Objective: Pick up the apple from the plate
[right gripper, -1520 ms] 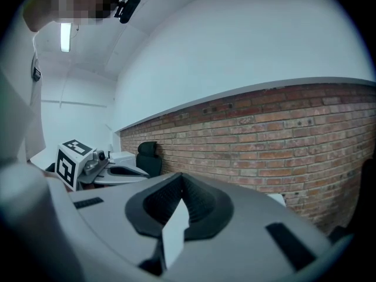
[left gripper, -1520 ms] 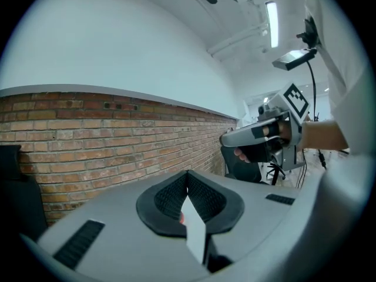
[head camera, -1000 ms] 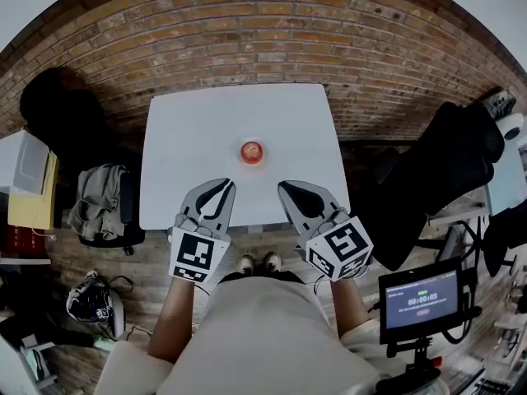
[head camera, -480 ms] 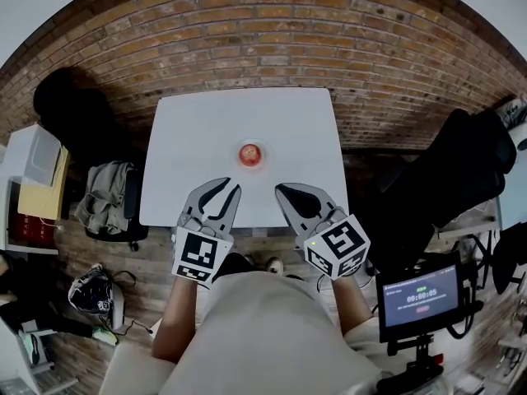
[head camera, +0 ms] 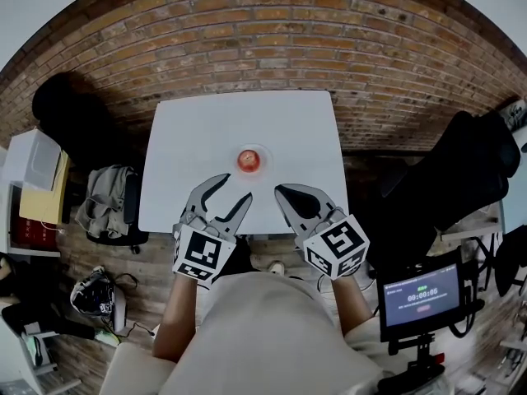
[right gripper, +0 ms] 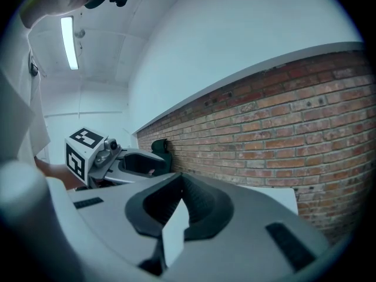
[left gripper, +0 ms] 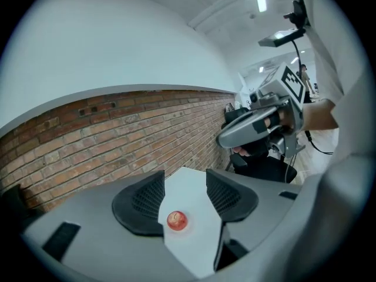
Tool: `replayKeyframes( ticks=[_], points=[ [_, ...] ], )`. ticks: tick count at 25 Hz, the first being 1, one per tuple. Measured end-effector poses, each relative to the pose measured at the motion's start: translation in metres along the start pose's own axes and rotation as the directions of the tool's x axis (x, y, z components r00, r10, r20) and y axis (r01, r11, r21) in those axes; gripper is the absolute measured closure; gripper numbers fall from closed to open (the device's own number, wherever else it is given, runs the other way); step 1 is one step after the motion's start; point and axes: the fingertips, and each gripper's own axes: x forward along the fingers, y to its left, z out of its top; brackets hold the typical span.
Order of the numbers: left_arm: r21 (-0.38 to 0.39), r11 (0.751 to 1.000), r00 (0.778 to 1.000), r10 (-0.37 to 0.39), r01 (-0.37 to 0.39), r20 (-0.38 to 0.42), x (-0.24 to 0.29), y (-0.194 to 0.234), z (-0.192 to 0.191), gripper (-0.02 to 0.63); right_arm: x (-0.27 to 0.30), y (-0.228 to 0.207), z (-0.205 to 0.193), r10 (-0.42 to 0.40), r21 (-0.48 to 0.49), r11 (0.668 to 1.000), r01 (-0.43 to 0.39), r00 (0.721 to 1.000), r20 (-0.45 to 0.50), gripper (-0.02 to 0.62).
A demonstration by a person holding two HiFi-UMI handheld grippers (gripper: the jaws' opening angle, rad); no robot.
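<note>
One apple (head camera: 249,160) sits on the small plate (head camera: 264,151) near the middle of the white table (head camera: 198,122), ahead of both tools and untouched. My left gripper (head camera: 235,187) has just been opening its jaws; they stand spread with nothing between them. My right gripper (head camera: 282,191) has its jaws pressed together, empty.

My right gripper (right gripper: 182,180) has its 2 jaws met at the tips, with nothing between them — only a thin wedge of white table (right gripper: 283,197) shows beneath. To its left hangs my left gripper (right gripper: 154,163), marker cube (right gripper: 83,149) uppermost — a brick wall (right gripper: 282,116) runs behind.
</note>
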Motion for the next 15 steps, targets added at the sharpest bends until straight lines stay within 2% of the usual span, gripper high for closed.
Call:
replayKeyframes(
  ticks=[8, 15],
  points=[
    [-0.013, 0.998, 0.998, -0.065, 0.065, -0.023, 0.029, 0.018, -0.012, 0.357, 0.015, -0.024, 0.005, -0.049, 0.022, 0.999, 0.049, 0.999, -0.019, 0.594],
    [-0.024, 0.989, 0.985, -0.15, 0.148, -0.087, 0.061, 0.028, -0.032, 0.324, 0.032, -0.047, -0.001, -0.09, 0.062, 0.994, 0.093, 0.995, -0.051, 0.594]
  ],
)
